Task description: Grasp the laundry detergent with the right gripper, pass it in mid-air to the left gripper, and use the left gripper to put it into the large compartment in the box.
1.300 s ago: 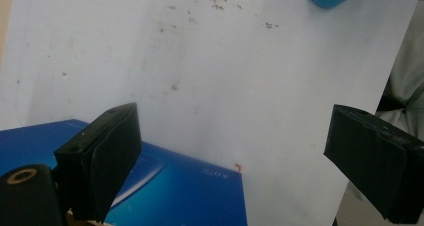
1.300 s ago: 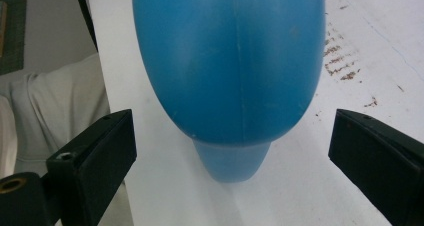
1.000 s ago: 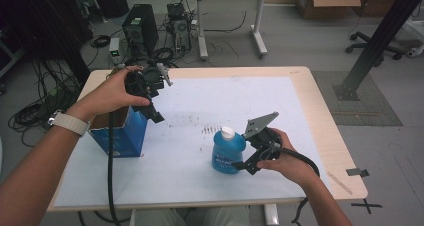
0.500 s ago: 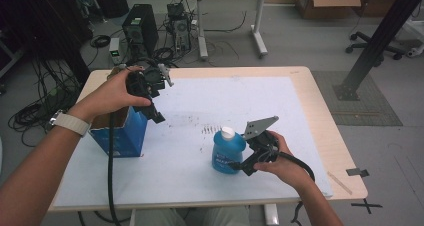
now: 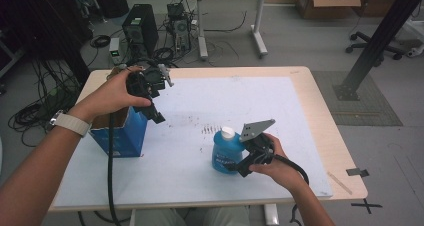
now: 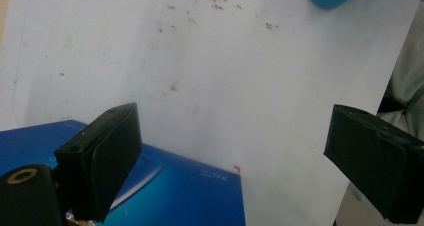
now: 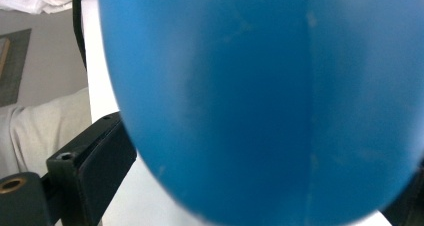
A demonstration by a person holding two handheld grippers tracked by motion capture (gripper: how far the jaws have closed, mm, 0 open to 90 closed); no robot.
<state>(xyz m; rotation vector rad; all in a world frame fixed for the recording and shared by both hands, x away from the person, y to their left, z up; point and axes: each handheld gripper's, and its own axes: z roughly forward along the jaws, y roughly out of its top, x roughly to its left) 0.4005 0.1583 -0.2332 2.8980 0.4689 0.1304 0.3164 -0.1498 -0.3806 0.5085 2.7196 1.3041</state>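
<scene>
A blue bottle (image 5: 224, 156) with a white cap stands upright near the middle of the table. My right gripper (image 5: 240, 166) is at its lower right side, open, with one jaw on either side of the bottle's base. In the right gripper view the blue bottle (image 7: 260, 96) sits deep between the spread jaws; whether they touch it I cannot tell. A blue cardboard box (image 5: 120, 135) stands at the left. My left gripper (image 5: 157, 114) hangs just above its right edge, open with nothing between its jaws. The left gripper view has the blue box (image 6: 165, 191) under the left jaw.
The white table top (image 5: 280, 111) carries faint dark marks (image 5: 207, 130) just behind the bottle. A black cable (image 5: 111, 171) trails from the left gripper over the table's front edge. Computers, cables and another table stand on the floor beyond.
My right gripper has slid a little to the left, closer around the bottle. The bottle, the box and my left gripper have stayed where they were.
</scene>
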